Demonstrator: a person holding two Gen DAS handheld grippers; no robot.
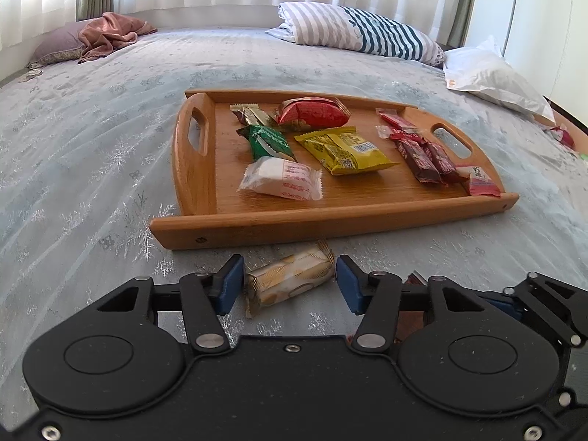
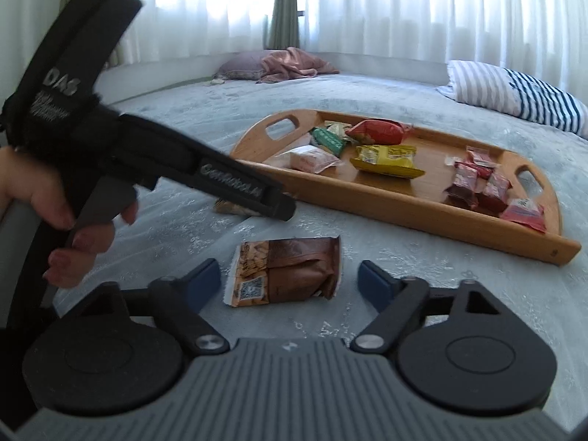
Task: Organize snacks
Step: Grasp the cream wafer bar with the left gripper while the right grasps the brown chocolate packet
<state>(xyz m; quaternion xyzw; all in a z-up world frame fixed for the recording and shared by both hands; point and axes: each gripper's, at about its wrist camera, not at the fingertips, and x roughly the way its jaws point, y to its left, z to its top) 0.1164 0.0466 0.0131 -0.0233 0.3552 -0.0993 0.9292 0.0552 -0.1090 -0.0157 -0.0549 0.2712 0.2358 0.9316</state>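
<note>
On the bedspread just before the wooden tray (image 1: 257, 228) lies a gold-and-white snack (image 1: 290, 279). My left gripper (image 1: 290, 283) has its blue pads (image 1: 231, 283) against the wrapper's two ends. A brown snack packet (image 2: 290, 272) lies flat between the fingers of my right gripper (image 2: 290, 281), which is open, with a gap on each side of the packet. The tray (image 2: 404, 217) holds several snacks: a white one (image 1: 283, 178), a green one (image 1: 270, 141), a yellow one (image 1: 345, 150), a red one (image 1: 312, 112) and dark red bars (image 1: 426, 156). In the right wrist view, a hand (image 2: 73, 220) grips the left gripper's body (image 2: 165, 161).
The bed is covered by a pale blue patterned spread (image 1: 92, 147). A striped pillow (image 1: 360, 33) and a white bag (image 1: 492, 77) lie at the far right, a pink cloth (image 1: 110, 35) on a pillow at the far left. Curtains hang behind.
</note>
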